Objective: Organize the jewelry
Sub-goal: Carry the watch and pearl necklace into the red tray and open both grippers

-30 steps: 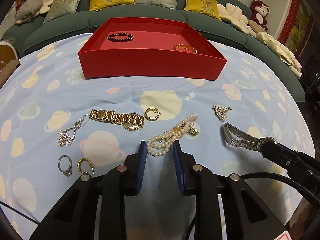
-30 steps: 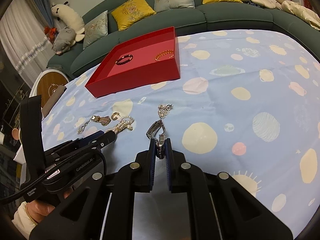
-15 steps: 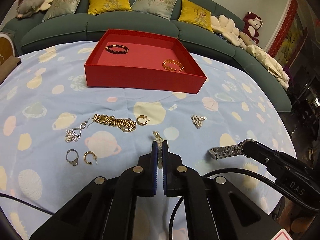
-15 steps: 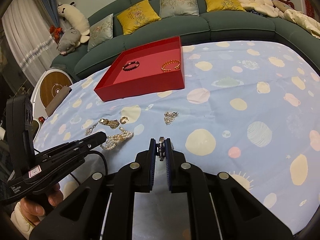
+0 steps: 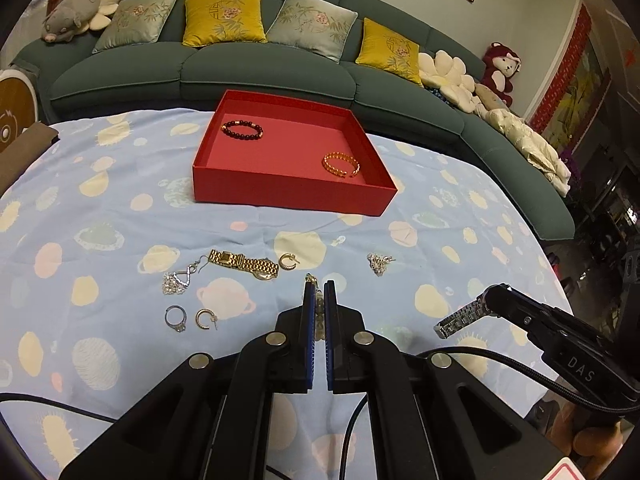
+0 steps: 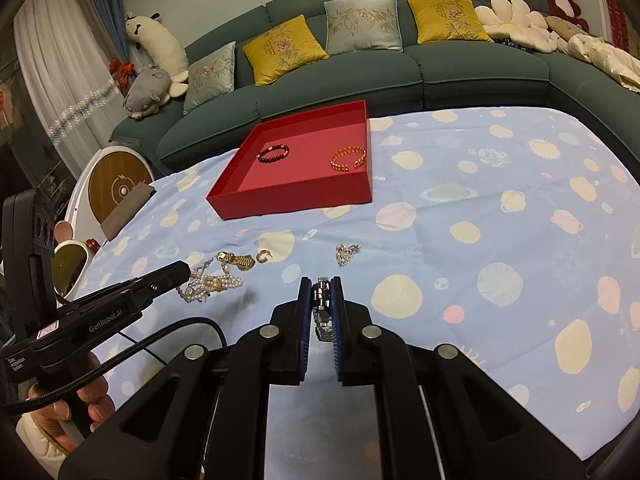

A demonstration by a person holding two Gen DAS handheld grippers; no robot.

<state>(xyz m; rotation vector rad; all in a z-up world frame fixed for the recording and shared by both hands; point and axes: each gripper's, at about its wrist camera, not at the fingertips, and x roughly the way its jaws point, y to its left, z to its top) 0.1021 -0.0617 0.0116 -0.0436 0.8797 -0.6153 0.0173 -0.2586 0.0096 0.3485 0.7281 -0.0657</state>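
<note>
Jewelry is mid-transfer: the left gripper (image 5: pixel 319 292) has its fingers pinching the pearl necklace (image 6: pixel 212 283), the right gripper (image 6: pixel 322 292) its fingers clamped on the silver watch (image 5: pixel 460 318), both lifted off the tabletop's near side. Next, I judge, each carries its piece over the near wall of the red tray (image 5: pixel 280 190) at the tabletop's far edge, beside the two bracelets, and lets go.
</note>
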